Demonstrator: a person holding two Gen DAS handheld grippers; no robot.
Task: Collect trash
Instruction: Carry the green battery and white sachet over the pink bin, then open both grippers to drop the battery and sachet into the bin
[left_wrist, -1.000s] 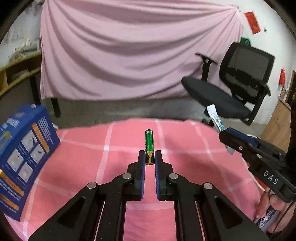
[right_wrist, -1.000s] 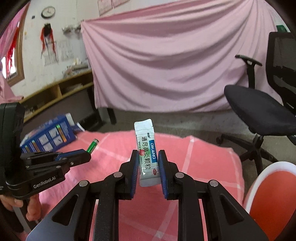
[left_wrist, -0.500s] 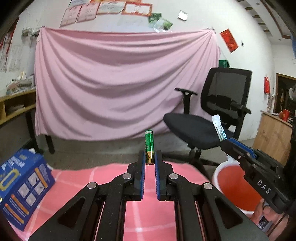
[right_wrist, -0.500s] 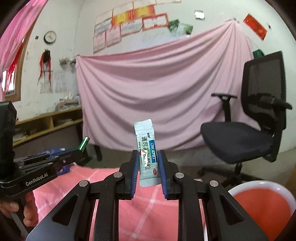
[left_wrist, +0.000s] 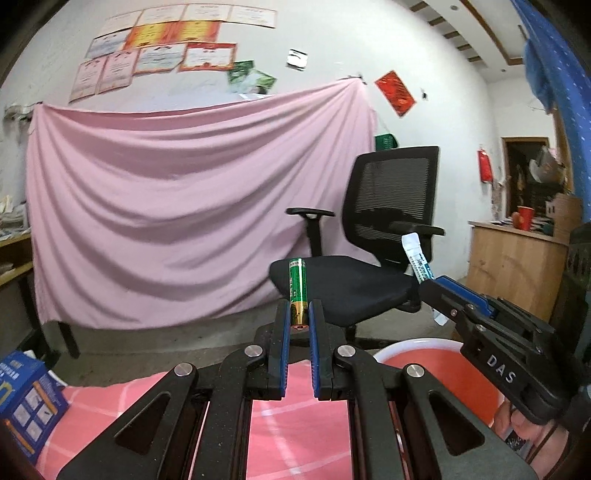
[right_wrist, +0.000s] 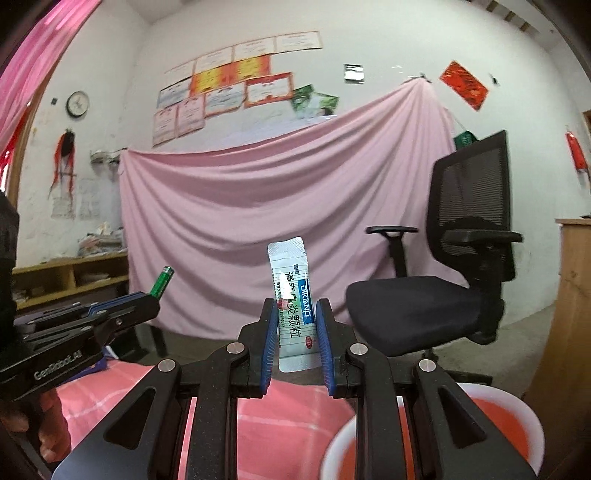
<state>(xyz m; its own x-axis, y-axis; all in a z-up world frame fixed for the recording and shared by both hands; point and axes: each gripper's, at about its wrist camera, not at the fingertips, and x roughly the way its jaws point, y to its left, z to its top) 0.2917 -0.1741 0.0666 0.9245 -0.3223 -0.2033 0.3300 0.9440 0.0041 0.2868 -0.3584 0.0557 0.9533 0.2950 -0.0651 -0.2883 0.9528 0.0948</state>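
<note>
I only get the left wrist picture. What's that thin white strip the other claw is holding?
Observer: A flat sachet, white with a blue band reading DIKANG, pinched in the right gripper.
Operator: What does my own claw look like from over there?
Observer: The left gripper has GenRobot.AI printed on its side.
Operator: And the battery?
Observer: From the right wrist view the battery sticks out of the tip, tilted to the right.
Operator: Anything on the wall further left?
Observer: A round clock.

Right hand-held gripper (right_wrist: 295, 325) clamps upright sachet (right_wrist: 293, 302), seemingly above bin (right_wrist: 517, 406).
</note>
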